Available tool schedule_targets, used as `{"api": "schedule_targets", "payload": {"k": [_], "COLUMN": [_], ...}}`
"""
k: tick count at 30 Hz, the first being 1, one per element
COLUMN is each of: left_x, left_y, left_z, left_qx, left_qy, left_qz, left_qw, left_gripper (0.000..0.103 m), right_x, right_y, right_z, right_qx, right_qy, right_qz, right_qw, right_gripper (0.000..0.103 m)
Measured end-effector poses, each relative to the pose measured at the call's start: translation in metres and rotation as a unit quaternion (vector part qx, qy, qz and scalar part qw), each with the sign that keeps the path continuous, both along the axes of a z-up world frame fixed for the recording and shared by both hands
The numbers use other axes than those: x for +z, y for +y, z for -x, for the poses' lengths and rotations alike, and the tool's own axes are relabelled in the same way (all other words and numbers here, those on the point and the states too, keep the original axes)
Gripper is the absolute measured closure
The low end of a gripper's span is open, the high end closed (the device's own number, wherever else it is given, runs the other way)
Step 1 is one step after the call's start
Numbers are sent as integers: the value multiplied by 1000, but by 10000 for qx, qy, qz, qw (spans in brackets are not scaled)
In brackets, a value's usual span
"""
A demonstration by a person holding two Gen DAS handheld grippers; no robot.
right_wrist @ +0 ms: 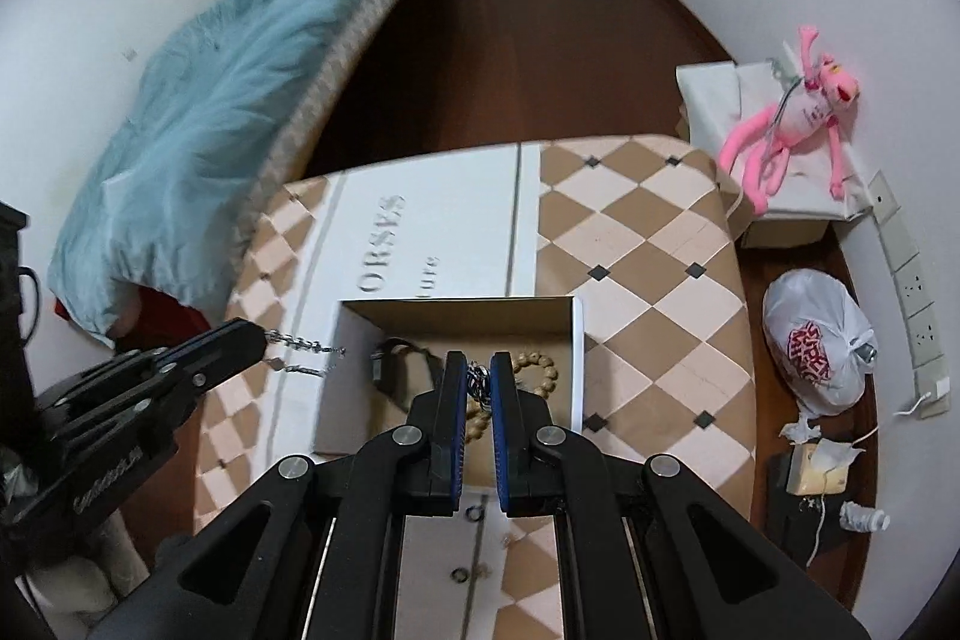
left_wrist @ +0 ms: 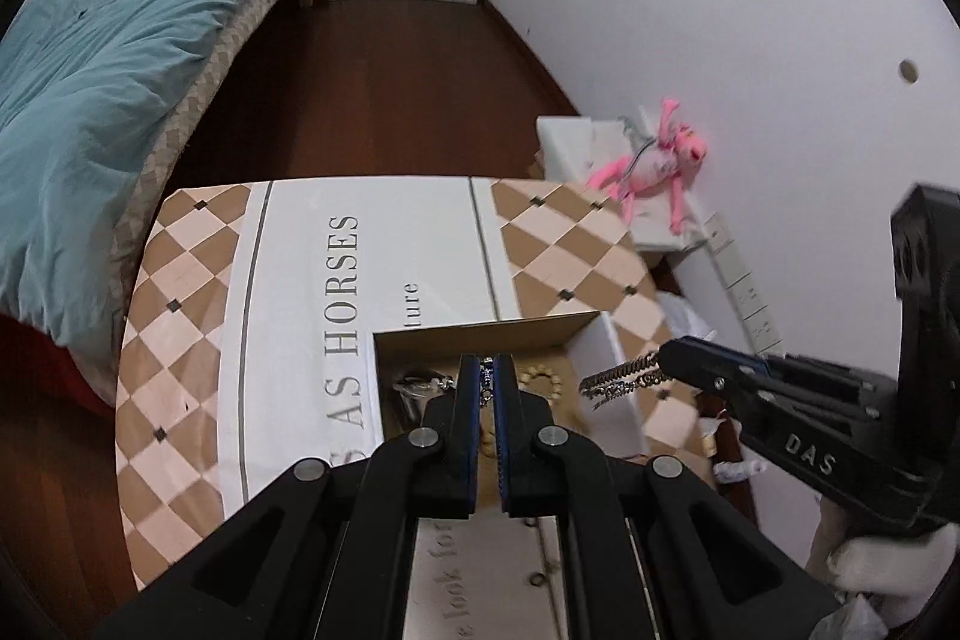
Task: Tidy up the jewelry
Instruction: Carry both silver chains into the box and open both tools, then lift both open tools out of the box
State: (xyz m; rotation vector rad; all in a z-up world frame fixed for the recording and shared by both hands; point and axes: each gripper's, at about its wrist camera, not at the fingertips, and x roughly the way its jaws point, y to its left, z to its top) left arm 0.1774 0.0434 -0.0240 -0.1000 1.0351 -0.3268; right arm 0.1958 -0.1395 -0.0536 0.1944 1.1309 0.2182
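An open cardboard box (left_wrist: pixel 480 331) (right_wrist: pixel 576 334) stands on a checkered table. Inside lie a wooden bead bracelet (left_wrist: pixel 543 379) (right_wrist: pixel 537 370) and a dark strap item (right_wrist: pixel 393 361). My left gripper (left_wrist: pixel 487 370) hovers over the box, shut on a silver chain that dangles from its tips (right_wrist: pixel 300 352). My right gripper (right_wrist: pixel 478 373) hovers over the box, shut on another chain (left_wrist: pixel 618 379) (right_wrist: pixel 477 382). In the left wrist view the right gripper (left_wrist: pixel 666 364) comes in from the right.
The table top (left_wrist: pixel 192 280) (right_wrist: pixel 648 232) carries small rings (right_wrist: pixel 474 511) near its front edge. A bed with a blue duvet (left_wrist: pixel 102 100) stands left. A pink plush (right_wrist: pixel 792 112) lies on a white box at right; a plastic bag (right_wrist: pixel 816 340) sits on the floor.
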Motion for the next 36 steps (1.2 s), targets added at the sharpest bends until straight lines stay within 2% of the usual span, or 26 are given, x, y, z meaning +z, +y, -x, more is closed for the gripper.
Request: {"api": "schedule_targets", "payload": {"k": [7, 15, 16, 17, 18, 19, 21, 24, 25, 26, 28, 36], "left_x": [-33, -45, -45, -44, -44, -43, -40, -39, -41, -44, -50, -78], "left_y": [0, 1, 2, 3, 4, 6, 10, 13, 14, 15, 16, 15], "left_z": [-36, -54, -54, -53, -54, -54, -49, -44, -41, -38, -30, -3], "left_qx": [7, 377, 409, 461, 493, 548, 651, 739, 780, 813, 841, 905], "left_qy": [488, 717, 680, 650, 639, 612, 487, 401, 402, 391, 376, 516], "left_qz": [-31, -399, -474, -563, -582, -619, -725, -979, -1086, -1164, -1286, -1499], "left_qw": [9988, 9959, 9957, 9952, 9950, 9947, 9940, 9916, 9902, 9891, 9874, 9832], "left_gripper": [101, 96, 94, 92, 79, 53, 19, 16, 9, 5, 2, 1], "right_x": [-37, -58, -57, -56, -55, -54, -52, -52, -53, -54, -61, -81], "right_y": [3, -4, -5, -6, -7, -8, -9, -8, -7, -6, -4, -4], "right_z": [-41, -60, -59, -58, -57, -56, -52, -42, -38, -34, -25, -1], "right_qx": [47, 116, 128, 130, 110, 101, 86, 82, 88, 96, 92, -16], "right_qy": [368, 846, 844, 840, 834, 819, 800, 769, 751, 743, 768, 844], "right_qz": [400, 595, 587, 597, 604, 586, 633, 848, 962, 1032, 1185, 1327], "right_qw": [9985, 9946, 9946, 9946, 9946, 9949, 9947, 9934, 9925, 9918, 9899, 9876], "right_gripper": [95, 93, 87, 75, 68, 58, 56, 55, 47, 33, 14, 6]}}
